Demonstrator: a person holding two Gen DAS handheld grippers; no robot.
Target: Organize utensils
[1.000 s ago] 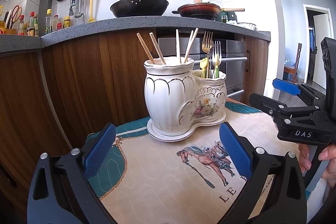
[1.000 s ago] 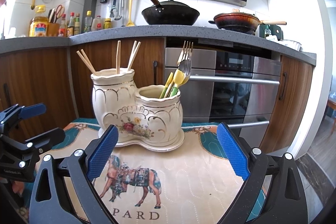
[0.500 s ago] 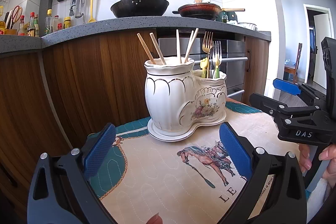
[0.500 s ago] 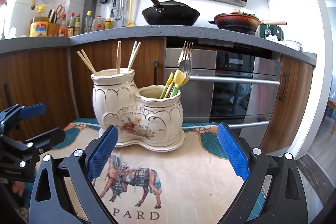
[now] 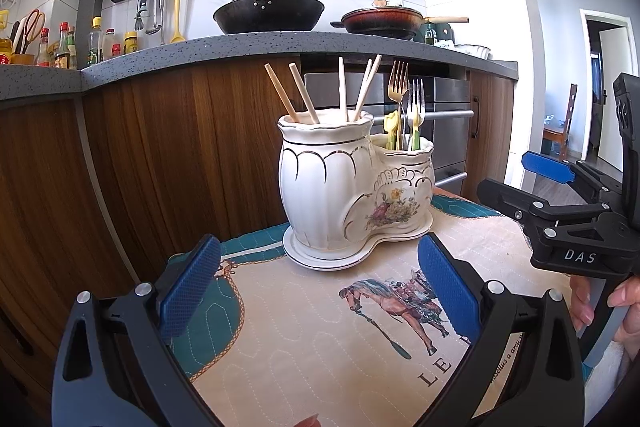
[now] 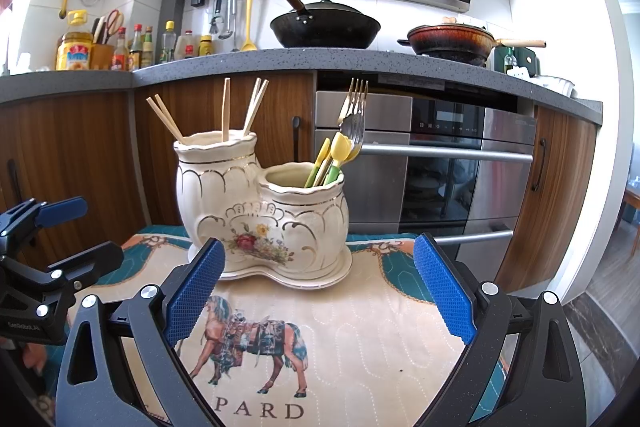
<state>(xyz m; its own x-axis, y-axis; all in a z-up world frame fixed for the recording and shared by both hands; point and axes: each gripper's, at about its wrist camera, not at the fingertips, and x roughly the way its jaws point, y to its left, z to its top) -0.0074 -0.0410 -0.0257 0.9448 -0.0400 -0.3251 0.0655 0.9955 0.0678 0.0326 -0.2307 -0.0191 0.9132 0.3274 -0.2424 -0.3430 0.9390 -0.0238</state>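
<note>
A white ceramic two-cup utensil holder stands on a horse-print quilted mat. Its taller cup holds several wooden chopsticks. Its lower cup holds forks and yellow and green handled utensils. My left gripper is open, short of the holder, nothing between its blue pads. My right gripper is open too, just in front of the holder. Each gripper shows at the edge of the other's view.
Behind the small table runs a wooden kitchen counter with a black wok, a brown pan and bottles. A steel oven is behind the holder. A person's fingers grip the right tool.
</note>
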